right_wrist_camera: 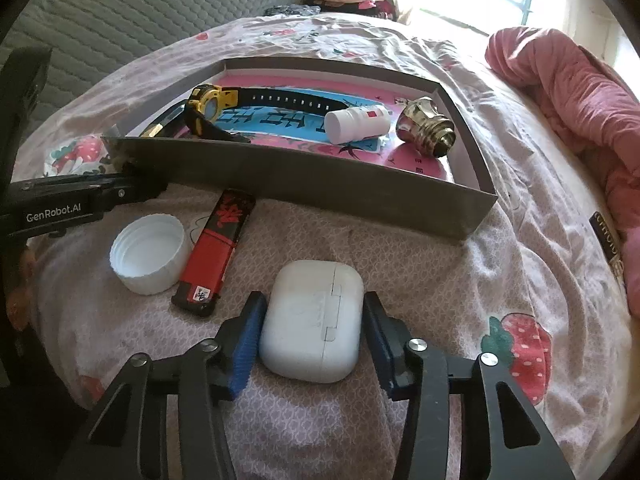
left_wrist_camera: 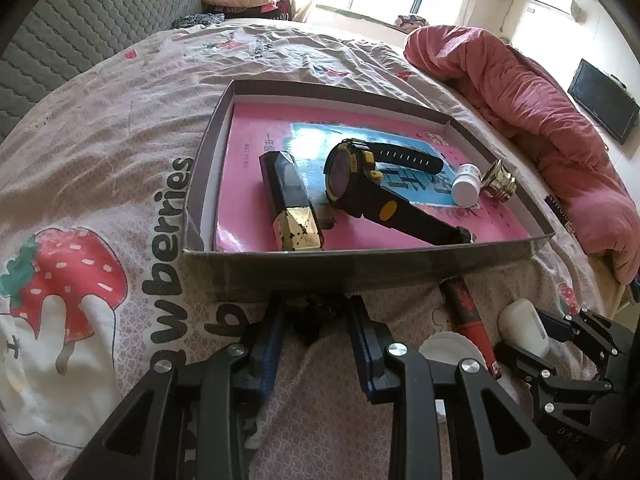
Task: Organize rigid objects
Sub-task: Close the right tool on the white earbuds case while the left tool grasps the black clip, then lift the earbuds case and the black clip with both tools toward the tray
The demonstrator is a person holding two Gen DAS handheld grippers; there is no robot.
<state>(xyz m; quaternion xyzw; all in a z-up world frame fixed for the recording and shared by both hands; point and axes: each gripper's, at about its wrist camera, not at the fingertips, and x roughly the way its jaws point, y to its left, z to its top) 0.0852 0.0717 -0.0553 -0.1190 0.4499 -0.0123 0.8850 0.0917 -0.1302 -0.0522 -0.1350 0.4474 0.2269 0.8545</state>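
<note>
- Two grippers work over a bed covered with a strawberry-print sheet (right_wrist_camera: 500, 248), just in front of a shallow grey box (right_wrist_camera: 320, 184).
- Right gripper (right_wrist_camera: 312, 320): its fingers bracket a white earbud case (right_wrist_camera: 312, 320) lying on the sheet; the left pad touches the case's side, while the right pad looks at or just off the other side, so I cannot tell if the pinch is firm.
- Left gripper (left_wrist_camera: 316, 320): its fingers are partly spread around a small dark thing (left_wrist_camera: 316, 316) by the box's near wall; contact is unclear.
- On the sheet left of the case lie a red-and-black lighter (right_wrist_camera: 216, 252) and a white cap (right_wrist_camera: 148, 254).
- Inside the box: a black-and-yellow watch (left_wrist_camera: 360, 184), a black-and-gold tube (left_wrist_camera: 288, 200), a white bottle (left_wrist_camera: 466, 184) and a brass fitting (left_wrist_camera: 498, 182).
</note>
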